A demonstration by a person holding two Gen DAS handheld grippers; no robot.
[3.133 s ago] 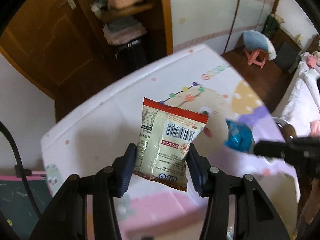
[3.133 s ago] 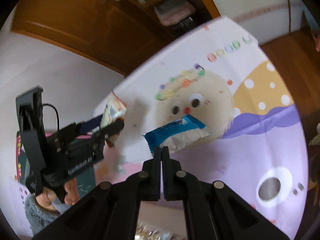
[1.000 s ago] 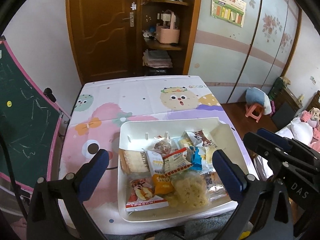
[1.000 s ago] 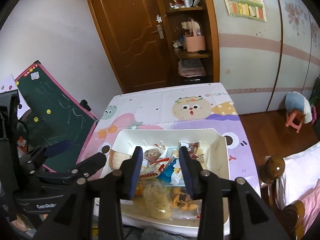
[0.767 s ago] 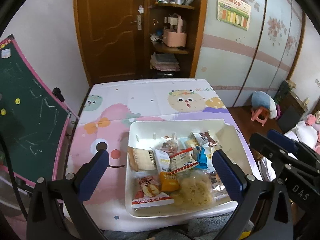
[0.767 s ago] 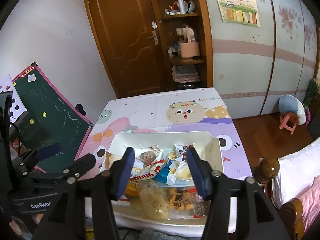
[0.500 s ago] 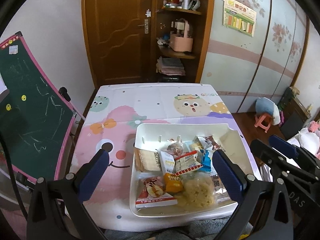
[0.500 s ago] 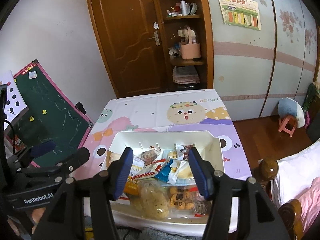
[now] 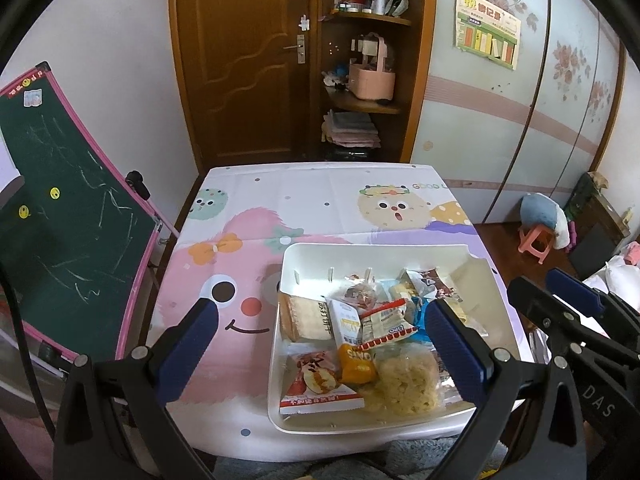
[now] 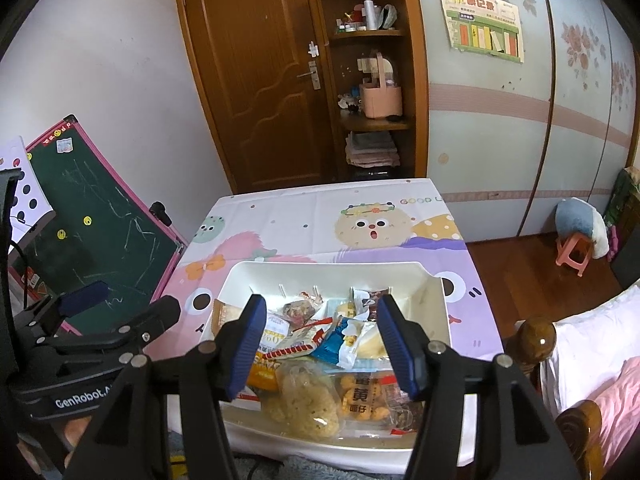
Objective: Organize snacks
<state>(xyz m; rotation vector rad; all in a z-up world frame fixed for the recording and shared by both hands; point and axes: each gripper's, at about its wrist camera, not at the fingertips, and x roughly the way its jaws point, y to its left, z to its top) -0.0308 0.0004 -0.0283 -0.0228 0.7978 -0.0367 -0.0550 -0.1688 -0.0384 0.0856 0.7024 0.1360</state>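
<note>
Right claw (image 10: 322, 344) newly wider, left claw (image 9: 320, 344) spread, both empty; tray (image 9: 376, 250) bottom hidden under snacks (image 9: 376, 332).

Both views are fisheye cameras mounted on hand-held grippers, looking forward and downward along the fingers from above the near edge of the worktop (image 9: 312, 200). The left wrist view sits to the left and sees the white snack bin (image 9: 292, 276) right of centre, with the green chalkboard (image 9: 68, 208) filling its left side and the right gripper (image 9: 560, 296) entering at its right edge. The right wrist view sits further right, a little closer to the bin (image 10: 240, 276), with the left gripper (image 10: 120, 304) at its lower left. Both share the bin, the cartoon tablecloth, the brown door (image 10: 256, 80), the corner shelves (image 9: 368, 60) and the far wardrobe wall.
</note>
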